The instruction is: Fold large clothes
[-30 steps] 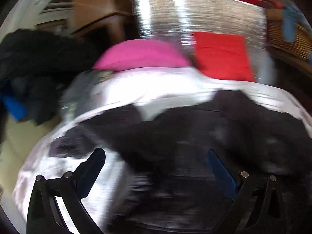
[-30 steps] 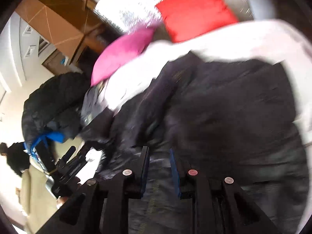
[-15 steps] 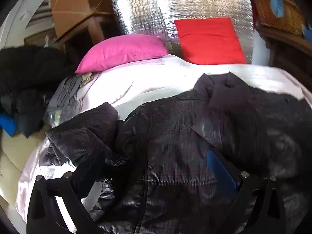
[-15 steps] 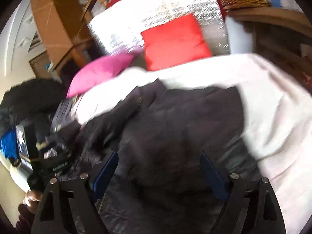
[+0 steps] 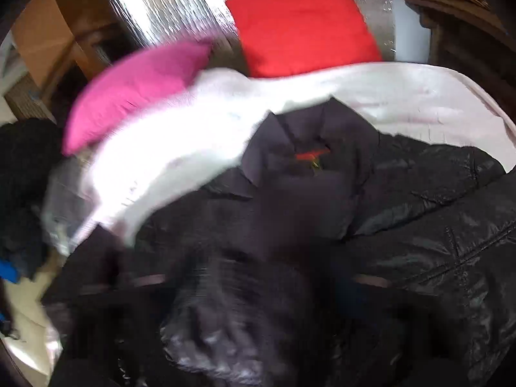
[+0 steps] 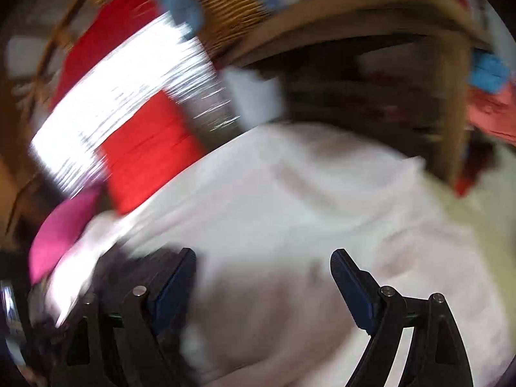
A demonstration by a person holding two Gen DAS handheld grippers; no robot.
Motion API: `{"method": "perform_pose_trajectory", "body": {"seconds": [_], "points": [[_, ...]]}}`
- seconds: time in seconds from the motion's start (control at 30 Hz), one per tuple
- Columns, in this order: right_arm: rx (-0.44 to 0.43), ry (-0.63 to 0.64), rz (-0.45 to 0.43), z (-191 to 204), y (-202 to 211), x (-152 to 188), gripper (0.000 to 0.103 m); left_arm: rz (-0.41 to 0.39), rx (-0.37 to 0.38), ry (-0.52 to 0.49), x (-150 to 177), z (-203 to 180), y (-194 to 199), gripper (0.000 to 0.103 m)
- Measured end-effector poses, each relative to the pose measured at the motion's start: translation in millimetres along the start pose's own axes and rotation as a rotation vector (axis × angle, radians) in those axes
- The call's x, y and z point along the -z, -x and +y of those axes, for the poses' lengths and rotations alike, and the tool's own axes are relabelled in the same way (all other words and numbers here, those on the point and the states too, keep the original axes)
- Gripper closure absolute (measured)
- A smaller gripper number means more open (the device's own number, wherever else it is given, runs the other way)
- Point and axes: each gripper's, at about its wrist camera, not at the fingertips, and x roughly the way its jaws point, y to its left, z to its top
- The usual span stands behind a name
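Observation:
A black quilted jacket (image 5: 419,225) lies spread on a bed's white sheet (image 5: 403,96), collar toward the pillows. My left gripper (image 5: 258,290) is a dark blur low over it. Its jaws are closing, and a bunch of jacket fabric stands between them. In the right wrist view, my right gripper (image 6: 262,254) is open over bare white sheet (image 6: 290,193) with nothing between its blue pads (image 6: 351,287). Only a dark edge of the jacket (image 6: 135,264) shows by its left finger.
A pink pillow (image 5: 138,87) and a red cushion (image 5: 303,22) rest against a silver foil panel (image 5: 167,9) at the bed's head. Dark clothes (image 5: 22,177) are heaped to the left. Wooden furniture with a wicker basket (image 6: 232,3) stands on the right.
My left gripper moved in over the jacket and went from wide open to closing on fabric. The right gripper opened, let go of the jacket and swung right over bare sheet.

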Motion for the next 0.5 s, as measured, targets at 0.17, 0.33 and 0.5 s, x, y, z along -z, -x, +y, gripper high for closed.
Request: {"method": "perform_pose_trajectory", "body": {"seconds": [0.17, 0.33, 0.5], "points": [[0.147, -0.184, -0.025, -100, -2, -28, 0.015, -0.047, 0.061, 0.03, 30, 24, 16, 0.078], [0.01, -0.167, -0.031, -99, 15, -36, 0.016, -0.048, 0.118, 0.157, 91, 78, 45, 0.079], [-0.245, 0.133, 0.034, 12, 41, -6, 0.016, -0.06, 0.035, 0.264, 154, 121, 76, 0.039]]}}
